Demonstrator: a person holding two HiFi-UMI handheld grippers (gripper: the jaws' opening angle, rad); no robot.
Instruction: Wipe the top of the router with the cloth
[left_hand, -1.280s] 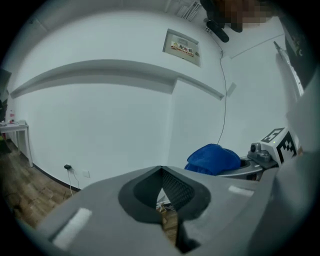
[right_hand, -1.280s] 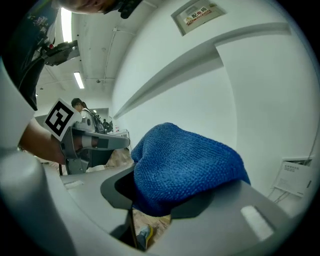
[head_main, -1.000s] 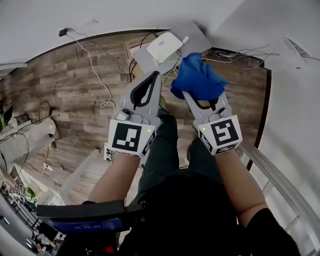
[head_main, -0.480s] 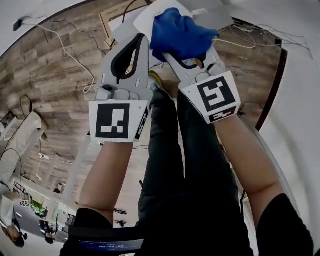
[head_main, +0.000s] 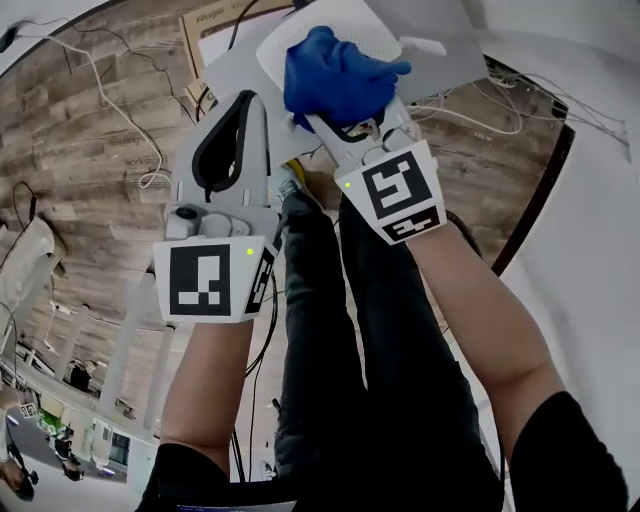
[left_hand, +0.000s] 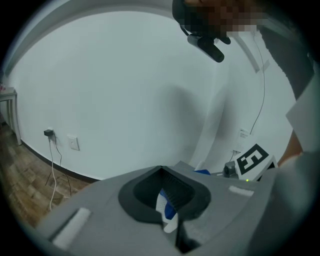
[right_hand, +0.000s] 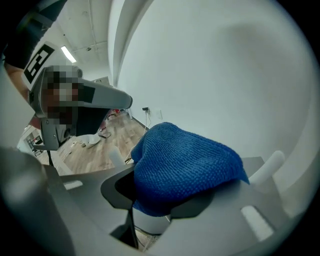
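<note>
Our left tongs (head_main: 250, 100) (left_hand: 161, 171) are drawn together at the tips and hold nothing. In the left gripper view only a sliver of blue and white shows through the dark loop behind their tips. They hang just to the left of the right tongs, over the wood-plank floor (head_main: 90, 150), with their tips level with the near left corner of the router.

Our right tongs (head_main: 325, 115) (right_hand: 160, 212) are clamped on a blue waffle-knit cloth (head_main: 335, 75) (right_hand: 185, 162). It bunches up over their tips and hides them in the head view.

The white flat rounded router (head_main: 365, 30) lies straight ahead of these right tongs, on a pale grey slab (head_main: 445, 45). The cloth overlaps its near left part. We judge that it is on the top face, though we cannot see actual contact. In the right gripper view a pale rounded edge shows just beneath the cloth, probably the router's rim.

Most of the uncovered top stretches away from the right tongs, ahead and to their right. We think the wiping stroke must run that way across the broad face. The right tongs are the nearer ones and the only ones carrying cloth, so the work falls to them.
</note>
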